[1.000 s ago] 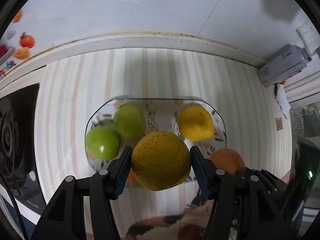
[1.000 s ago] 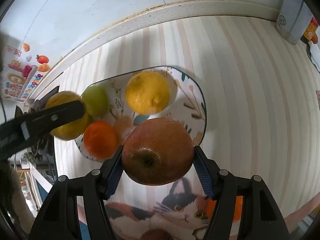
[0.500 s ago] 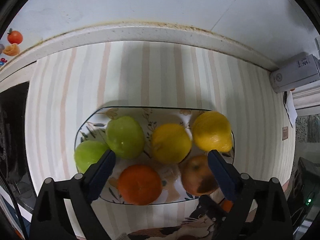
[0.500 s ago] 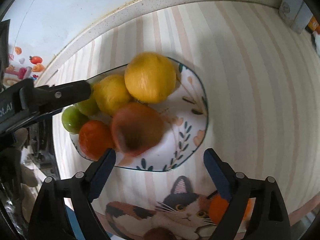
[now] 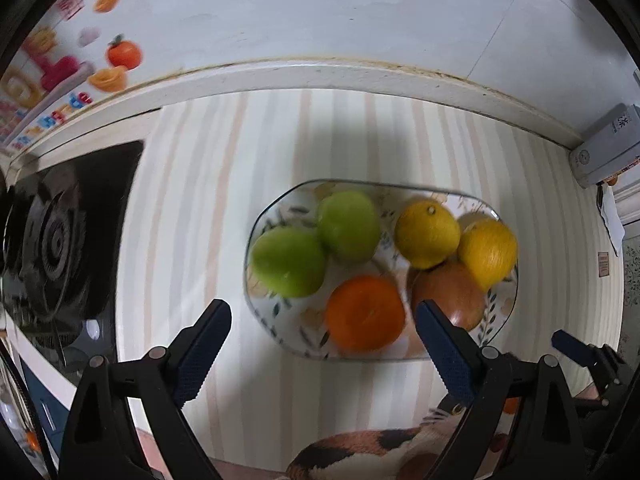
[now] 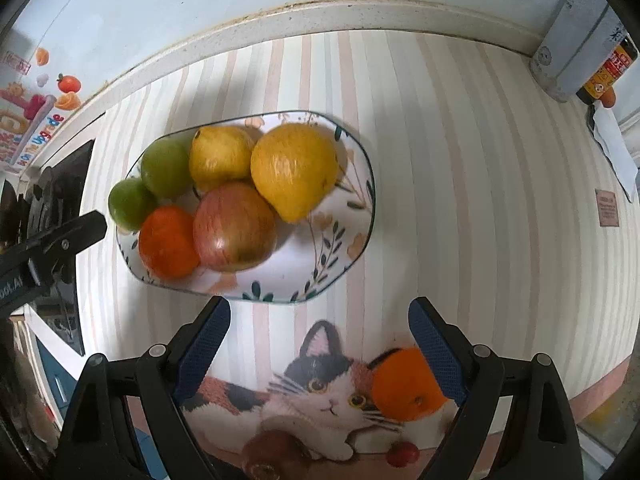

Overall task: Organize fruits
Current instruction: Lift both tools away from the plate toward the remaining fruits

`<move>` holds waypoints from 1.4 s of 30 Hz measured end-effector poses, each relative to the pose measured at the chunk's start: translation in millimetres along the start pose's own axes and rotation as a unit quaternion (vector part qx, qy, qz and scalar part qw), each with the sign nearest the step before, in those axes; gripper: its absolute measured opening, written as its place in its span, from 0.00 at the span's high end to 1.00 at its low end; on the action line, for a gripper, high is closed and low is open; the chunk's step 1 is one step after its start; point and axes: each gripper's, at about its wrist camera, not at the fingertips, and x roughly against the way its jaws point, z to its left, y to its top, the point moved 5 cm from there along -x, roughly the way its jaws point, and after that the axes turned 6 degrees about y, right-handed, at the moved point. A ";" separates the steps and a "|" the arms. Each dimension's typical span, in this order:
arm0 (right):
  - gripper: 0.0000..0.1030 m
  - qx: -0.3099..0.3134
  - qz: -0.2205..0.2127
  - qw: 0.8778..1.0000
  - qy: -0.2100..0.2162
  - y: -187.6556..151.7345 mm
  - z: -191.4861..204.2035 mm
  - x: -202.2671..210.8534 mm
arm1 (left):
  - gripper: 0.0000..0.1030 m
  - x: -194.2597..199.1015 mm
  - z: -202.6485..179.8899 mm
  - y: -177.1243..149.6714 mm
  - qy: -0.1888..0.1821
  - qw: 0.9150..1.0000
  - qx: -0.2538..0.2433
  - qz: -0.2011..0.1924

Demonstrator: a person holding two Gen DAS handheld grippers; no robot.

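Floral plate point(image 6: 352, 216) holding six fruits, right gripper point(image 6: 320, 344) fingers spread, empty

Both views were wrist fisheyes, aimed almost straight down at the striped table point(image 5: 192, 208), backsplash wall along the top of each. The left wrist view sat above the near left side of the plate point(image 5: 280, 332), fairly near, with the stove point(image 5: 60, 240) at its left edge. The right wrist view looked from further right and nearer the table's front edge, taking in the cat picture point(image 6: 320, 388) below. Shared: the plate point(image 6: 344, 264) of fruit, the wall stickers point(image 5: 116, 56) point(image 6: 64, 88), the grey box point(image 5: 608, 148) point(image 6: 572, 40). Each view caught the other gripper at an edge.
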 end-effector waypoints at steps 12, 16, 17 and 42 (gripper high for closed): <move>0.10 0.041 -0.047 0.998 -0.012 -39.3 21.5 59.4 | 0.09 41.1 17.9 -48.1 0.014 0.999 0.010 -0.041; 0.10 0.049 -0.063 0.997 -0.002 -56.4 30.6 85.0 | 0.09 68.4 20.9 -64.0 0.008 0.998 0.012 -0.060; 0.10 0.050 -0.066 0.997 0.001 -60.6 33.1 91.1 | 0.09 77.6 21.7 -68.5 0.007 0.998 0.011 -0.067; 0.10 0.060 -0.138 0.988 0.040 -135.1 53.2 208.7 | 0.09 180.8 13.7 -139.6 -0.034 0.993 -0.013 -0.115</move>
